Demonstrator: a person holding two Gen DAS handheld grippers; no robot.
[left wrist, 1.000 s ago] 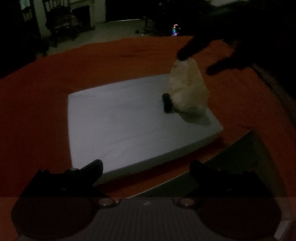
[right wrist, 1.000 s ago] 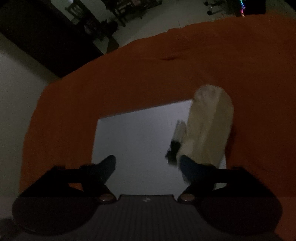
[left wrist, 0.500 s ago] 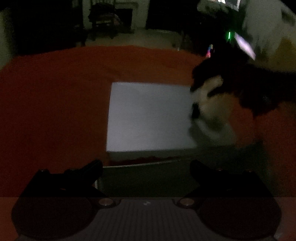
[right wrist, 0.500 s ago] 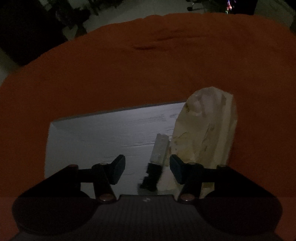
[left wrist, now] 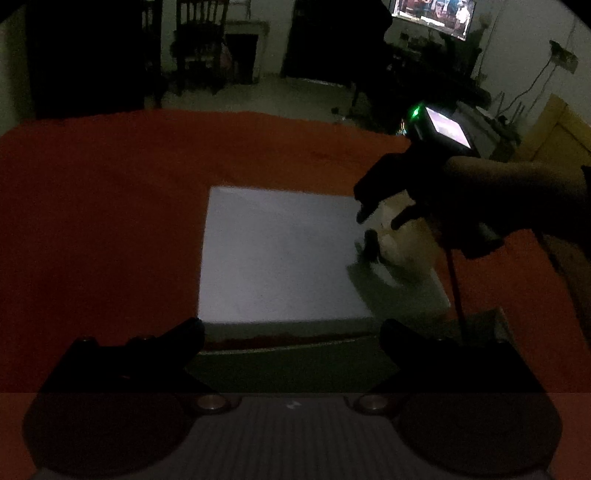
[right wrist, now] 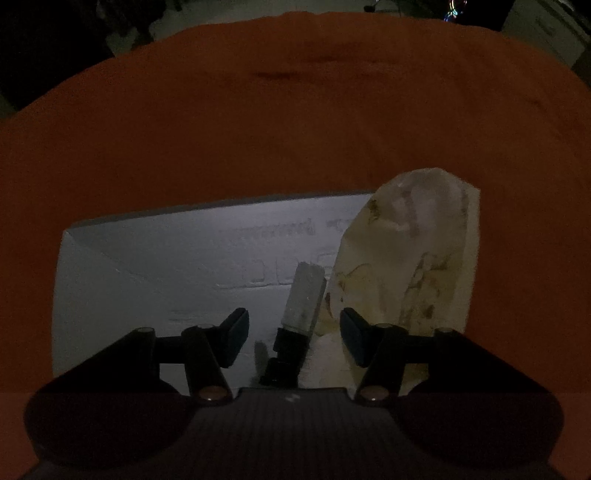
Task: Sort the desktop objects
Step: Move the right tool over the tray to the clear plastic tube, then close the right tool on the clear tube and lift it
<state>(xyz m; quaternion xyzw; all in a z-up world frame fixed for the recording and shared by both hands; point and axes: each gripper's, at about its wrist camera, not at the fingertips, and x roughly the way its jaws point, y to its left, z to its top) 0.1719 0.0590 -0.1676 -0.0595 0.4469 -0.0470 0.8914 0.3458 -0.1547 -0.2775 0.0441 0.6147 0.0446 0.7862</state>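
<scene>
Right claw (right wrist: 293, 341): lowered since a second ago, jaws apart astride the tube (right wrist: 301, 306), not gripping. Tube lies on the board (right wrist: 166, 280), right edge, beside the bag (right wrist: 406, 266). Grasp imminent. Left claw (left wrist: 291, 338): open, empty.

Dim home living room: wall television (left wrist: 432, 14), wooden chair (left wrist: 199, 40) (orange-clothed table (left wrist: 110, 206)).

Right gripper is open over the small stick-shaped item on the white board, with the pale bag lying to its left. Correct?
Not quite: in the right wrist view the pale bag lies right of the stick-shaped item. The right gripper is open over it on the white board.
</scene>
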